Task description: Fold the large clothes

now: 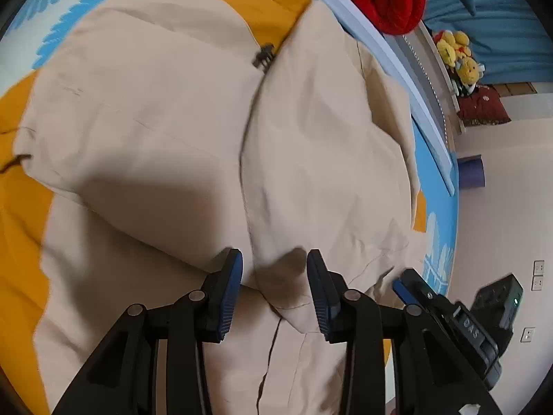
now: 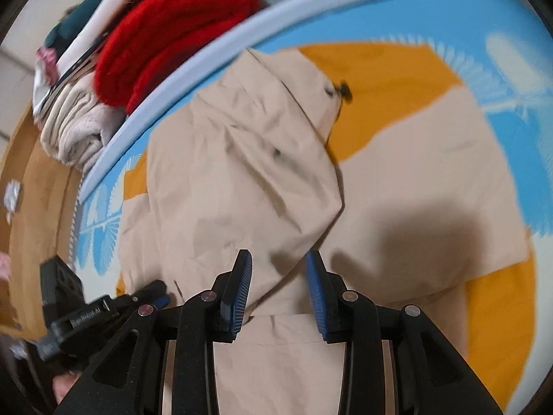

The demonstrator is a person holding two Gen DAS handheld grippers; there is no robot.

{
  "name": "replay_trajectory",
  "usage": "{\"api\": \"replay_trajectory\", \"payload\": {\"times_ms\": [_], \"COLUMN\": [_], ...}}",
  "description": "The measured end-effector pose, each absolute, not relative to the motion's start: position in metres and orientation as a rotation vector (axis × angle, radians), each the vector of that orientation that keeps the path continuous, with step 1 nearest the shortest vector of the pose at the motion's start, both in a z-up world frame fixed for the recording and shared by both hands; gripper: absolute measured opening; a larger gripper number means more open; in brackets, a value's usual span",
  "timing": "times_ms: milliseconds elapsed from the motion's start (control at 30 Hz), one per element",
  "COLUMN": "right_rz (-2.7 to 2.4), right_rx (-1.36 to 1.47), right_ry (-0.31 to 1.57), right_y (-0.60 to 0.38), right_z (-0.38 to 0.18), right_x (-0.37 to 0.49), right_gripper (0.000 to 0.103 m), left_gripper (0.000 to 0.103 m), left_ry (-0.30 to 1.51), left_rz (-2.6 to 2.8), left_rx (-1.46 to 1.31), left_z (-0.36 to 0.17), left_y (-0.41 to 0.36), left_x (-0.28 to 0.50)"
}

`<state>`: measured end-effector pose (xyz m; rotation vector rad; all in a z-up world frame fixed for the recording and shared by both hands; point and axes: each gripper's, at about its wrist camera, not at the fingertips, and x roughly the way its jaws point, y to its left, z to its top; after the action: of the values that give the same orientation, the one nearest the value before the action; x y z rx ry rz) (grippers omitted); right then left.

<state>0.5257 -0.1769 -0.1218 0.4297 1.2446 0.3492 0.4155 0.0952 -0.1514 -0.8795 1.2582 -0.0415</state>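
We judge the beige jacket [image 1: 166, 110] soft, light, probably slippery; pinch its hem edge. Left gripper [image 1: 274, 290] and right gripper [image 2: 279, 288] fingers apart, holding nothing.

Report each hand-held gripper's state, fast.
Left hand-held gripper: open, holding nothing, over the beige jacket.
Right hand-held gripper: open, holding nothing.

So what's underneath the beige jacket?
The beige jacket lies on an orange cloth that shows around its edges, over a blue-and-white patterned surface. Whatever sits directly beneath the jacket's middle is covered.
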Motion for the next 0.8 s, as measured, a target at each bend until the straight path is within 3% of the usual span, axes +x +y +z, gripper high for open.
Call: {"api": "replay_trajectory", "payload": {"times_ms": [200,400,667,800], "right_rz": [0.3,0.237,0.316,0.402], "right_rx": [0.491,0.431,0.427,0.442], "right_ry": [1.319,1.355,1.107,1.097], "right_y": [-0.174,-0.174,-0.165,-0.153], "right_z": [-0.151,-0.162,-0.107,-0.106], "right_x": [0.531,0.53,0.528,0.528], "right_gripper": [0.034,0.034,0.034,0.034], "left_gripper": [0.032,0.034,0.031,0.031], "left_ry": [1.147,1.356,1.262,1.217], "left_rz": [-0.056,-0.038,-0.05,-0.075], "left_rx": [-0.582,-0.457,-0.493,-0.513], "left_z": [-0.116,-0.159,-0.124,-0.119], "left_y": [0.061,0.035,0.047,0.049], "left_x": [0.417,0.42,0.417,0.42]}}
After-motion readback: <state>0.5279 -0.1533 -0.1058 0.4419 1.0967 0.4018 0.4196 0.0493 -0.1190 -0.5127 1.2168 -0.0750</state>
